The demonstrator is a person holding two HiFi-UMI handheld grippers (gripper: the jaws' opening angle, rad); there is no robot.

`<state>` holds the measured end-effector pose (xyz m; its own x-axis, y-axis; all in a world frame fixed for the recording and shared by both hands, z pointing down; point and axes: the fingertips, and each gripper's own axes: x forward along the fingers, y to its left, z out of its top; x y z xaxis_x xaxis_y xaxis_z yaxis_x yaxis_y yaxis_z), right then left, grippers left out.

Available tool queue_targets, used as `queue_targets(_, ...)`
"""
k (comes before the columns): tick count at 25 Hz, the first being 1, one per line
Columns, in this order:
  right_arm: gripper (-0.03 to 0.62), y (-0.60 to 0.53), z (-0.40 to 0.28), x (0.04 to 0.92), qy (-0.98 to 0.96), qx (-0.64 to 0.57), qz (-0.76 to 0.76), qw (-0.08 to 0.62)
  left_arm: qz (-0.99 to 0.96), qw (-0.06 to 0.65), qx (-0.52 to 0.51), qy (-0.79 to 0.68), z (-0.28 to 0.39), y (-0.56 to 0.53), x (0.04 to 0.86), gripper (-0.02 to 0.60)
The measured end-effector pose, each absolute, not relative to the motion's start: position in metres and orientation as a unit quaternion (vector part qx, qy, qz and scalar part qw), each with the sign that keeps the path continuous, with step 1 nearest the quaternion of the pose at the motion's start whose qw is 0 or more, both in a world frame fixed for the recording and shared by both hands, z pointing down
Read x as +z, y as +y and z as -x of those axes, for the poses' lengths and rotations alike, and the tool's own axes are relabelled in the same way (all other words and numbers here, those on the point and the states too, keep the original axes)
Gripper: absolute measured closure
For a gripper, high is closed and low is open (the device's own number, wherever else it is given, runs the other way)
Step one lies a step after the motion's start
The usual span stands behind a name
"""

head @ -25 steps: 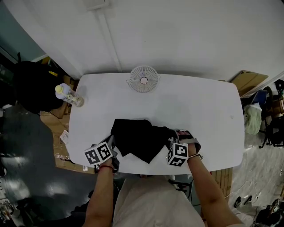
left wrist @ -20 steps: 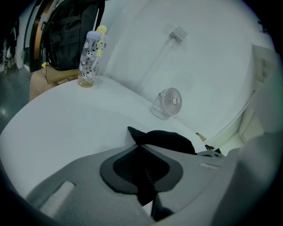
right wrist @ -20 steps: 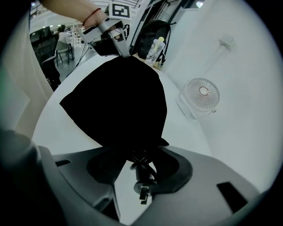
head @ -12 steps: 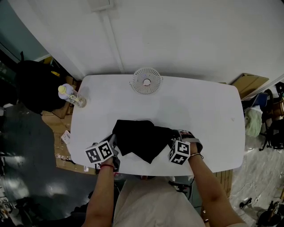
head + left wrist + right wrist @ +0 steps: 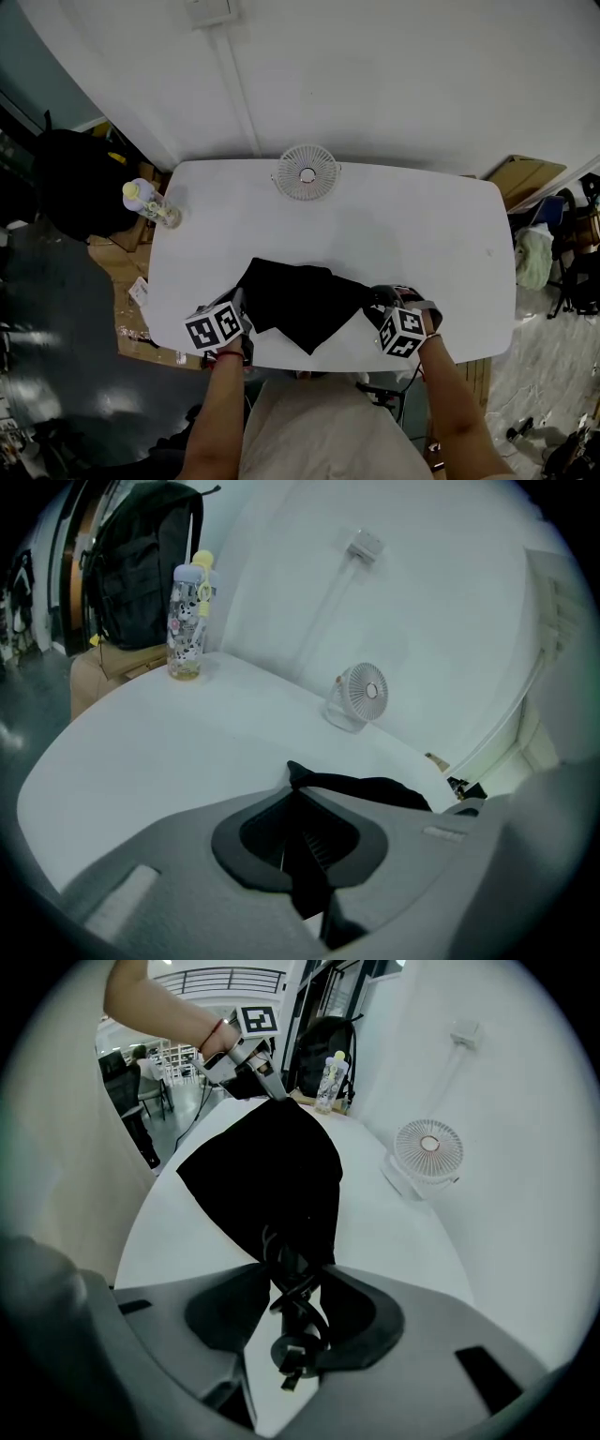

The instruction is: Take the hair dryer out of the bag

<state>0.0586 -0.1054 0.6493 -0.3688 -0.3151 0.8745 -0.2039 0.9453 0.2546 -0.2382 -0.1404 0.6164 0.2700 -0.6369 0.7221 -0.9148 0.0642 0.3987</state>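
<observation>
left tool (image 5: 298,806) pressed together on a corner of the black bag (image 5: 298,302), fabric pinched between its jaws, at the bag's lower left in head view. my right tool (image 5: 298,1309) is at the bag's right end. its jaws have just been closing and now pinch the twisted black cord (image 5: 284,1274) coming out of the bag mouth. plug (image 5: 287,1352) sits lower in that frame, past the jaws. hair dryer body not visible, i only see its cord. bag lies on the white bench (image 5: 412,234) near its front edge, lower centre of head view, stretched between both tools. small white fan (image 5: 307,172) at the far edge, top centre. bottle (image 5: 146,201) on the bench's upper left corner.
</observation>
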Motion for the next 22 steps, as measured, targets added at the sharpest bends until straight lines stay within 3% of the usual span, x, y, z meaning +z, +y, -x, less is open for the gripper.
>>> queue_targets(9, 0.419, -0.085, -0.074, 0.650, -0.834, -0.058, -0.145, 0.529, -0.652, 0.420, 0.167, -0.609, 0.246, -0.136, 0.613, 0.557)
queue_targets(14, 0.419, -0.083, -0.107, 0.658, -0.808, -0.076, -0.142, 0.567, -0.621, 0.374, 0.161, -0.670, 0.297, -0.141, 0.590, 0.557)
queue_targets(22, 0.419, -0.077, -0.119, 0.663, -0.804, -0.070, -0.154, 0.571, -0.612, 0.400, 0.143, -0.667, 0.293, -0.129, 0.599, 0.557)
